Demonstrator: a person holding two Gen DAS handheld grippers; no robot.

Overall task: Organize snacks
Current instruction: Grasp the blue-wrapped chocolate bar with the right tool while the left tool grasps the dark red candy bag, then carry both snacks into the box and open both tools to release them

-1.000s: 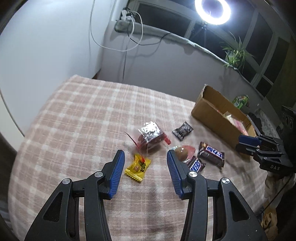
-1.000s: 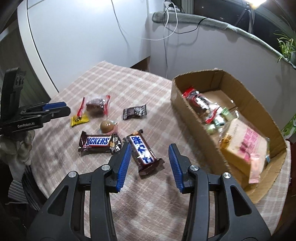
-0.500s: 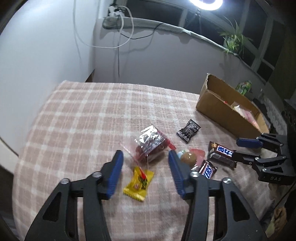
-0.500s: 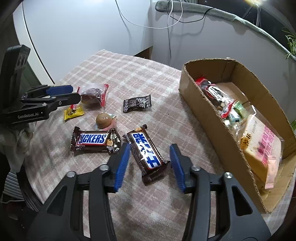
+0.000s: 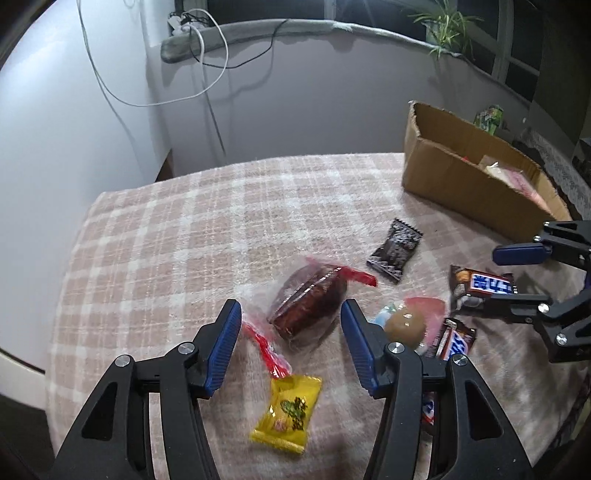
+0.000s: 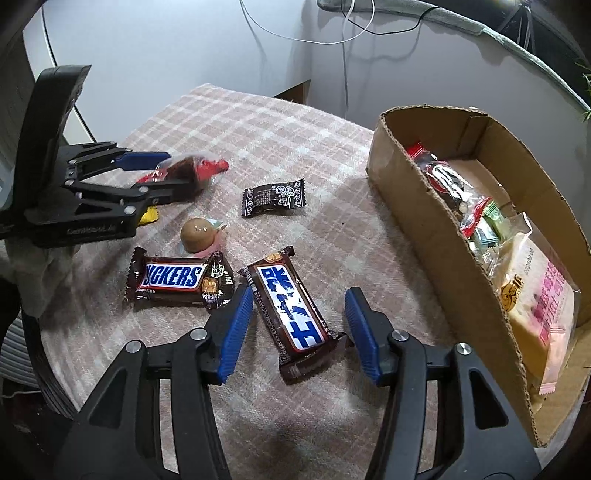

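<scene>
My left gripper (image 5: 290,310) is open, its jaws on either side of a clear packet with a brown cake and red ends (image 5: 306,306), with gaps at both pads. The same gripper (image 6: 173,171) and packet (image 6: 188,168) show at the left of the right wrist view. My right gripper (image 6: 299,293) is open around a Snickers bar with blue lettering (image 6: 288,302) and does not touch it. A second Snickers bar (image 6: 177,278) lies to its left. The cardboard box (image 6: 424,221) at the right holds several packed snacks.
On the checked cloth (image 5: 221,221) lie a yellow candy (image 5: 286,413), a black sachet (image 6: 273,197) and a round brown sweet (image 6: 197,234). The cloth's rounded edge drops off at the left. Behind stand a wall with cables and a window ledge with a plant (image 5: 447,26).
Both grippers sank closer to the table and their jaws widened. The left one moved from over the yellow candy to around the cake packet. The right one now straddles the Snickers bar.
</scene>
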